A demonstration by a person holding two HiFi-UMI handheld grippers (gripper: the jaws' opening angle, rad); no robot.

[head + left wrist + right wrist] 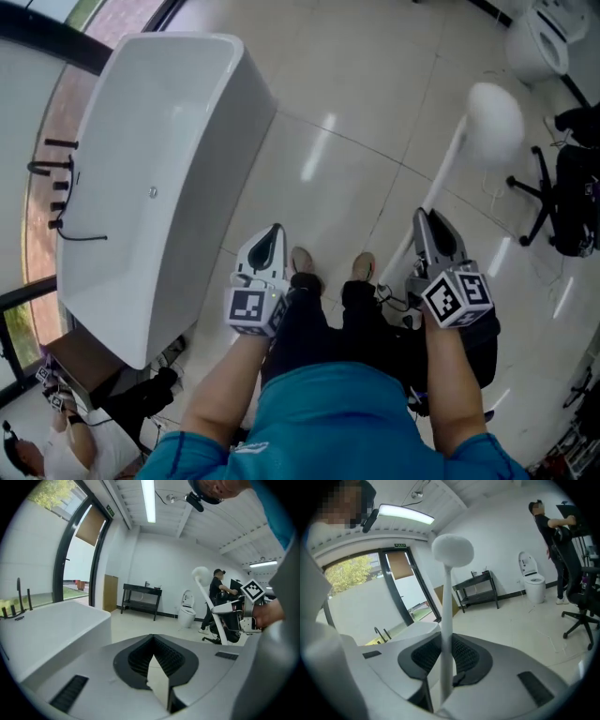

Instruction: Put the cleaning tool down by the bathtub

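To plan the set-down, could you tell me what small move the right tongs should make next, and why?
Probably swing the right tongs left toward the bathtub: they grip the cleaning tool by its handle, and its round head sits off to the right, apart from the tub.

White long-handled cleaning tool (492, 127) with a rounded head, slanting above the floor at frame right, its handle clamped in the right gripper (431, 225). White freestanding bathtub (211, 216) fills the upper left, well apart.
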